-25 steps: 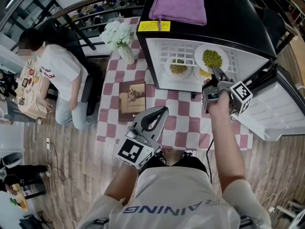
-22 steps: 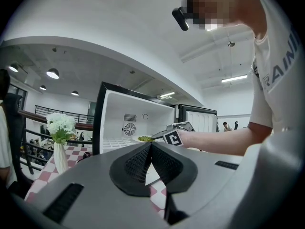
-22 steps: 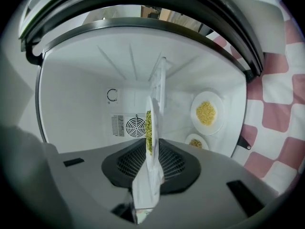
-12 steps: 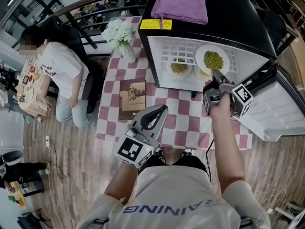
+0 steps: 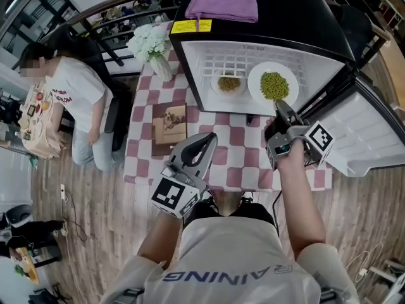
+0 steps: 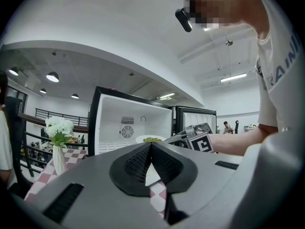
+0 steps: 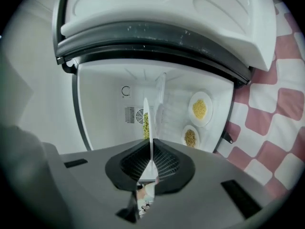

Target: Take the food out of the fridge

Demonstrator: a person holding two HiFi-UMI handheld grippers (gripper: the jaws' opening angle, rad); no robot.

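Observation:
The open fridge (image 5: 209,56) stands on a checkered table (image 5: 234,160). A white plate of green peas (image 5: 273,85) sits at the front right of its shelf. My right gripper (image 5: 280,106) is shut on the plate's near rim. In the right gripper view the plate (image 7: 146,118) shows edge-on between the pads of that gripper (image 7: 151,149). A small bowl of brownish food (image 5: 229,84) rests left of the plate; the right gripper view shows it (image 7: 190,137) with a yellow dish (image 7: 199,109). My left gripper (image 5: 207,141) hangs shut and empty over the table's near edge.
The fridge door (image 5: 370,138) swings open at the right, close to my right hand. A purple cloth (image 5: 221,2) lies on the fridge top. A flower vase (image 5: 150,43) and a picture book (image 5: 169,125) occupy the table's left side. A person (image 5: 69,100) sits left of the table.
The right gripper closed on the plate's rim and drew the plate toward the fridge's front. The left gripper stayed where it was.

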